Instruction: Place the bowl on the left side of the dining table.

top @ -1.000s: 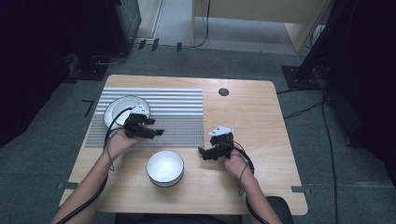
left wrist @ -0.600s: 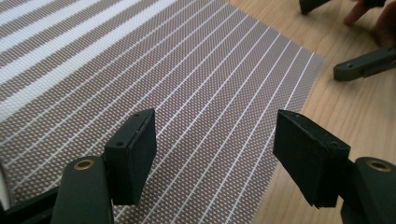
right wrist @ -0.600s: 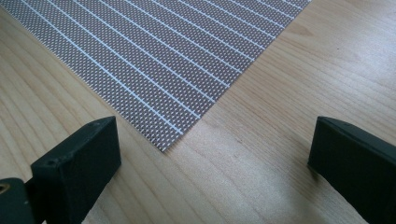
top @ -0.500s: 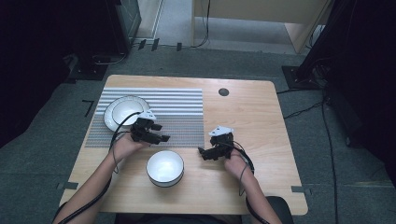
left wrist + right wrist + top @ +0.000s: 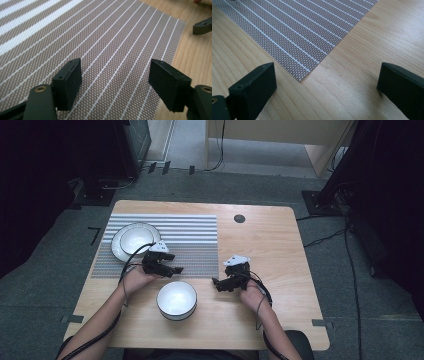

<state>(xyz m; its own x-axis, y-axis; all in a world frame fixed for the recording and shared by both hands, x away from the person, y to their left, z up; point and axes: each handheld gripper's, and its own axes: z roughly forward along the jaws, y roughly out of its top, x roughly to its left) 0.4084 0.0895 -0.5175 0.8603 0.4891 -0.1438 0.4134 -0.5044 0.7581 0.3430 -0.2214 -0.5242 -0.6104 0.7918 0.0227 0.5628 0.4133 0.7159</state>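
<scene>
- Grey carpet surrounds a light wooden table (image 5: 280, 250), with dark equipment and cables on the floor beyond its far edge.
- On the table lies a striped placemat (image 5: 190, 240), pale bands at its far side and fine white lines on brown mesh nearer the person; every place below is given relative to this mat.
- A white plate (image 5: 131, 240) with a dark rim sits on the mat's far-left part.
- A white bowl (image 5: 176, 300) stands on bare wood just off the mat's near edge, roughly below its middle, upright and apart from both grippers.
- The left gripper (image 5: 170, 269) hovers over the mat's near edge, a little left of its middle, just beyond the bowl; in the left gripper view (image 5: 116, 80) its jaws stand wide apart with nothing between them, the mat's mesh beneath and the near-right corner of the mat ahead.
- The right gripper (image 5: 218, 282) sits just off the mat's near-right corner, over bare wood; in the right gripper view (image 5: 324, 82) its jaws are spread wide and empty, with that corner of the mat lying between and just ahead of them.
- A small dark round hole (image 5: 239, 218) marks the table beyond the mat's far-right corner.
</scene>
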